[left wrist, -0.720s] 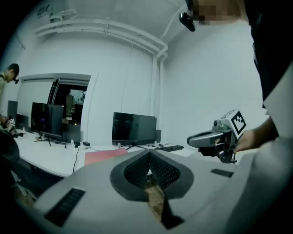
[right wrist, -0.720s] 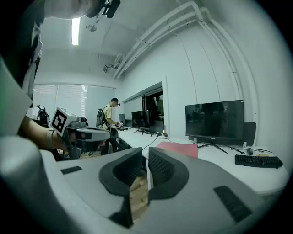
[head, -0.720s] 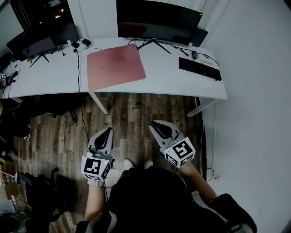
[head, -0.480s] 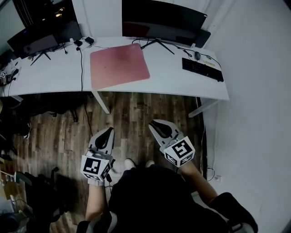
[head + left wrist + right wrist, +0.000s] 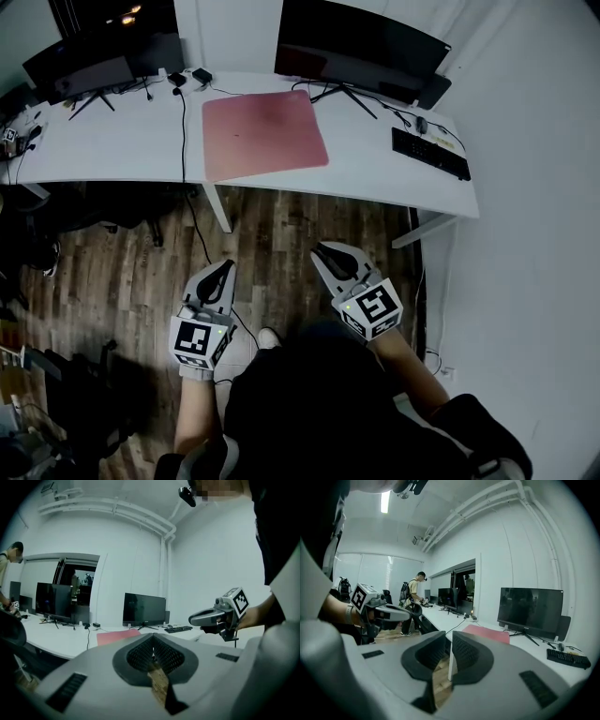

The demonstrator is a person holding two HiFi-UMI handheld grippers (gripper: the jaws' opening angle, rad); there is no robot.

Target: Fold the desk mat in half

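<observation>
Lying flat and unfolded on the white desk (image 5: 112, 150), the pink desk mat (image 5: 264, 133) sits before the large monitor (image 5: 361, 47), well apart from the keyboard (image 5: 429, 153). Over the wooden floor (image 5: 272, 234), short of the desk, the left gripper (image 5: 221, 272) has its jaws pressed together and the right gripper (image 5: 324, 251) has its jaws almost touching; both are empty.

Dim head view, dark at the corners; fisheye-bent gripper views (bright ceiling strip light (image 5: 385, 501) overhead), foreground soft
</observation>
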